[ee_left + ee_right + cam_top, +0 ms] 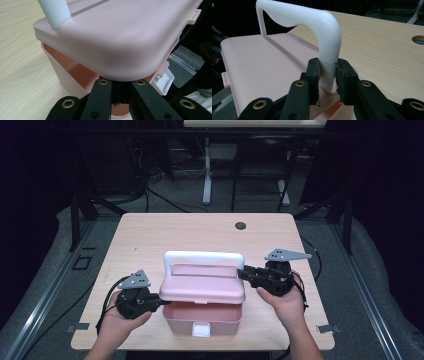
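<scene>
A pink box [220, 322] stands at the table's near middle with its pink lid [202, 287] raised at the front, so the inside shows. My right gripper [241, 272] is shut on the right post of the lid's white handle [324, 37], with the pads on both sides of it. My left gripper [161, 301] sits at the box's left side. Its jaws are closed together at the box's wall [62, 75], just under the lid's corner [125, 50], which hides the tips. A white latch [201, 330] hangs on the box's front.
The light wooden table [150, 235] has a round cable hole [240, 225] near its far edge. A white desk leg [207, 175] and cables stand on the floor behind. The table's front edge runs close under the box.
</scene>
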Demonstrator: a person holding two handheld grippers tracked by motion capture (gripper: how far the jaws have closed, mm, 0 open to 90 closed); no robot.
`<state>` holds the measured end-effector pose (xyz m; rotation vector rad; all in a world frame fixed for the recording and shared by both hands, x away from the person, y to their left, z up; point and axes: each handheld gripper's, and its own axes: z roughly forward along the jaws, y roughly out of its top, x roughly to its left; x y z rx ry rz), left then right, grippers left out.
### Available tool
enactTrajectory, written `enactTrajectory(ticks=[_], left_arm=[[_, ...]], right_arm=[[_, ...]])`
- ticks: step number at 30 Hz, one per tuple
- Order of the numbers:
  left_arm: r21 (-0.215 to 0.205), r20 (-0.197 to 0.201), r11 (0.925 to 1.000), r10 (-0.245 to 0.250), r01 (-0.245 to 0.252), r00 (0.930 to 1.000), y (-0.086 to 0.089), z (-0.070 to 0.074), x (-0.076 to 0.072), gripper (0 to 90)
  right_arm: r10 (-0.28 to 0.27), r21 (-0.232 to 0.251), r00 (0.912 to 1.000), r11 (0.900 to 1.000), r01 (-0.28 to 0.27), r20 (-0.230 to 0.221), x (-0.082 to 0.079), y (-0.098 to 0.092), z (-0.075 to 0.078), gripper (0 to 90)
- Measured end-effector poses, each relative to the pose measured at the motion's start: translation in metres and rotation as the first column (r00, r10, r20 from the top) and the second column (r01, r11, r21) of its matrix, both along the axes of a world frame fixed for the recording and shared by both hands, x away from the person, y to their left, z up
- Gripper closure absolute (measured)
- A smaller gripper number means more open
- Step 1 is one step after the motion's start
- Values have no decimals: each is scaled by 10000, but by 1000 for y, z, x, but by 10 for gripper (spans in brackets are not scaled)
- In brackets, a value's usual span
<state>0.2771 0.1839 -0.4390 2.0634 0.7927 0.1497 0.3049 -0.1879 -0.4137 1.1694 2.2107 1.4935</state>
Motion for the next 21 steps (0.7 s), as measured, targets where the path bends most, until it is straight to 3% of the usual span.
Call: enactTrajectory(ticks=[6, 11, 21], left_arm=[[-129, 165, 9999, -26, 28, 9999, 1, 6, 2, 897], [-224, 270, 9997, -43, 49, 9996, 1, 11, 5, 896], [-373, 382, 9993, 26, -12, 9993, 1, 18, 10, 896]], right_arm=[[-545, 76, 9981, 9985, 543, 287, -7, -9, 4, 727], [-838, -165, 9954, 9963, 846, 456, -14, -12, 5, 742], [-1319, -452, 9903, 9900, 1338, 438, -28, -14, 1, 731]])
